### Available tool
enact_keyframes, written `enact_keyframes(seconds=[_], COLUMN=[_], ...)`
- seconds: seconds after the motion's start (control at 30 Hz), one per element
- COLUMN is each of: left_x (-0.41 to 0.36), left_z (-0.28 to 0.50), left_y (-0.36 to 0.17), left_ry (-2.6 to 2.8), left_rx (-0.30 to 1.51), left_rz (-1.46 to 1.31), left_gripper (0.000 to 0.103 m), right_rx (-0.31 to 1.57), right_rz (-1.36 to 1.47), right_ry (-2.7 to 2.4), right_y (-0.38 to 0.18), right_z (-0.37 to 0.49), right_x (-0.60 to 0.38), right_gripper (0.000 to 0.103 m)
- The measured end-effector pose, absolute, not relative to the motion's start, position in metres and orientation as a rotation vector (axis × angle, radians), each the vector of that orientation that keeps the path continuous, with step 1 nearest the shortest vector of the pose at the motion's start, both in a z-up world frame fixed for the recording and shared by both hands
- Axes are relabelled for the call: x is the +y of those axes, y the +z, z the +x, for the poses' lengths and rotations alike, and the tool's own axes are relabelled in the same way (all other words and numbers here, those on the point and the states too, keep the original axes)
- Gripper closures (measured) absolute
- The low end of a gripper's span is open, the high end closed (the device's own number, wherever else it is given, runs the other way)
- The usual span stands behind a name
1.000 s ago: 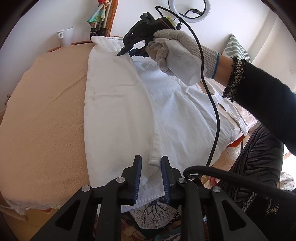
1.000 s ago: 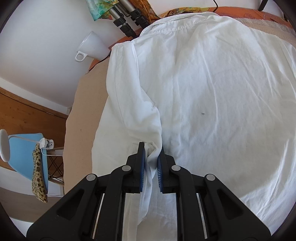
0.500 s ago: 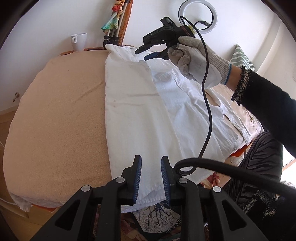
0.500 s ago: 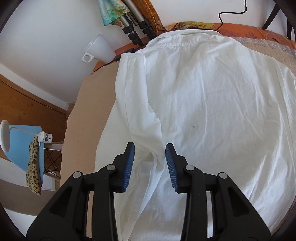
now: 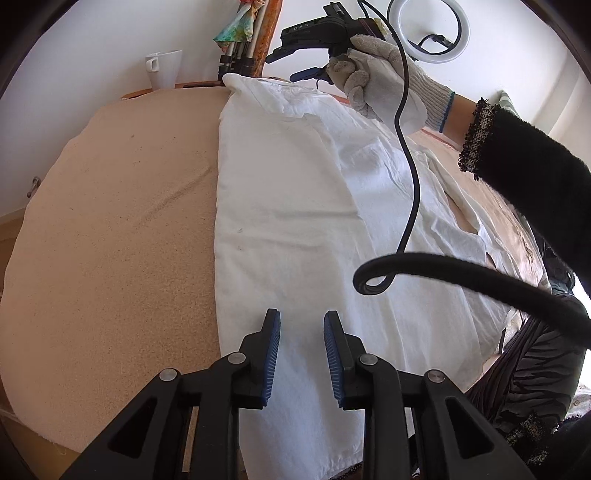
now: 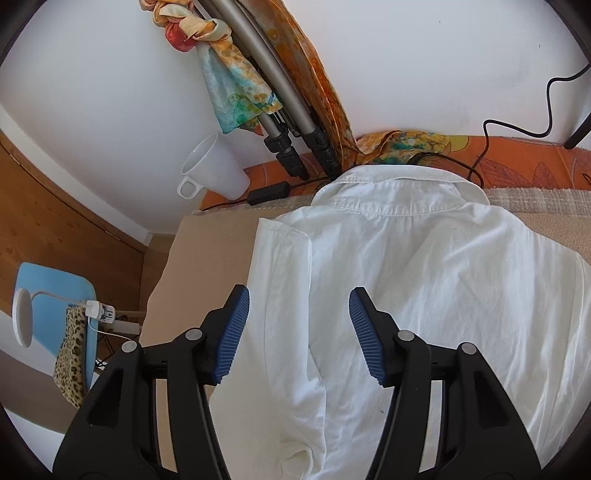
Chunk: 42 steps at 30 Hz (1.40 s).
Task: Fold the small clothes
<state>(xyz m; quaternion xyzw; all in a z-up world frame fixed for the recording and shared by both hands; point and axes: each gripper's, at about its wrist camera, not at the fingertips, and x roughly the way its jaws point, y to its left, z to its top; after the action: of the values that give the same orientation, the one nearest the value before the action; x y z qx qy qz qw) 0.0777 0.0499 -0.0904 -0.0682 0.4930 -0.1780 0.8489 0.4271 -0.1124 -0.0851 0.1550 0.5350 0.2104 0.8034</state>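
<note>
A white shirt (image 5: 288, 221) lies back up on the beige padded table (image 5: 110, 221), its left side folded inward into a long straight edge. My left gripper (image 5: 302, 314) hovers over the shirt's lower part. Its jaws are opening slightly, a narrow gap apart, and the cloth lies flat below them, not pinched. In the right wrist view the collar (image 6: 399, 181) is at the top and the folded sleeve panel (image 6: 284, 295) lies under my right gripper (image 6: 299, 291). Those jaws are opening wide and hold nothing. A gloved hand (image 5: 380, 85) carries the right gripper (image 5: 282, 68) above the collar.
A white mug (image 5: 164, 68) (image 6: 214, 173) stands at the table's far edge beside tripod legs (image 6: 280, 122) draped with a colourful scarf. A ring light (image 5: 428, 29) hangs on the wall. A black cable (image 5: 410, 184) loops over the shirt. A blue chair (image 6: 55, 295) stands left of the table.
The right gripper let go of the sleeve fold, spread its jaws and rose toward the collar. The left gripper released the hem and moved inward over the shirt.
</note>
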Motion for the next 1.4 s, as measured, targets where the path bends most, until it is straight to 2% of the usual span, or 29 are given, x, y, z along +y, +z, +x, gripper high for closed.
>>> enact_keyframes(seconds=[0.47, 0.5, 0.6, 0.7, 0.87, 0.97, 1.03, 1.17, 1.2, 1.23, 1.3, 1.4], left_x=[0.051, 0.05, 0.048, 0.051, 0.052, 0.049, 0.049, 0.052, 0.052, 0.052, 0.051, 0.049], left_z=[0.097, 0.097, 0.098, 0.099, 0.1, 0.099, 0.099, 0.099, 0.099, 0.1, 0.1, 0.099], left_y=[-0.103, -0.103, -0.103, -0.103, -0.103, -0.102, -0.103, -0.104, -0.104, -0.104, -0.104, -0.103], left_ry=[-0.39, -0.39, -0.388, -0.389, -0.389, -0.386, -0.383, -0.382, -0.381, -0.38, -0.38, -0.379], left_rx=[1.058, 1.055, 1.05, 1.046, 1.05, 1.045, 1.047, 1.054, 1.054, 1.054, 1.053, 1.051], left_rz=[-0.206, -0.204, -0.185, -0.184, -0.19, -0.172, -0.181, -0.206, -0.206, -0.203, -0.194, -0.182], left_gripper=[0.079, 0.079, 0.079, 0.079, 0.079, 0.079, 0.079, 0.079, 0.079, 0.079, 0.079, 0.079], right_rx=[1.173, 1.171, 1.182, 1.127, 1.166, 1.176, 1.136, 1.098, 1.106, 1.118, 1.095, 1.086], right_rz=[0.316, 0.297, 0.221, 0.069, 0.118, 0.14, 0.159, 0.149, 0.136, 0.125, 0.078, 0.005], right_ry=[0.623, 0.634, 0.646, 0.566, 0.514, 0.509, 0.484, 0.532, 0.548, 0.561, 0.566, 0.561], right_y=[-0.124, -0.124, -0.123, -0.116, -0.129, -0.125, -0.115, -0.096, -0.094, -0.094, -0.091, -0.093], right_z=[0.479, 0.478, 0.475, 0.471, 0.478, 0.48, 0.48, 0.478, 0.479, 0.481, 0.482, 0.488], right_x=[-0.075, -0.072, -0.064, -0.062, -0.075, -0.076, -0.081, -0.077, -0.073, -0.068, -0.057, -0.04], right_gripper=[0.045, 0.052, 0.094, 0.097, 0.098, 0.093, 0.082, 0.081, 0.076, 0.056, 0.037, 0.037])
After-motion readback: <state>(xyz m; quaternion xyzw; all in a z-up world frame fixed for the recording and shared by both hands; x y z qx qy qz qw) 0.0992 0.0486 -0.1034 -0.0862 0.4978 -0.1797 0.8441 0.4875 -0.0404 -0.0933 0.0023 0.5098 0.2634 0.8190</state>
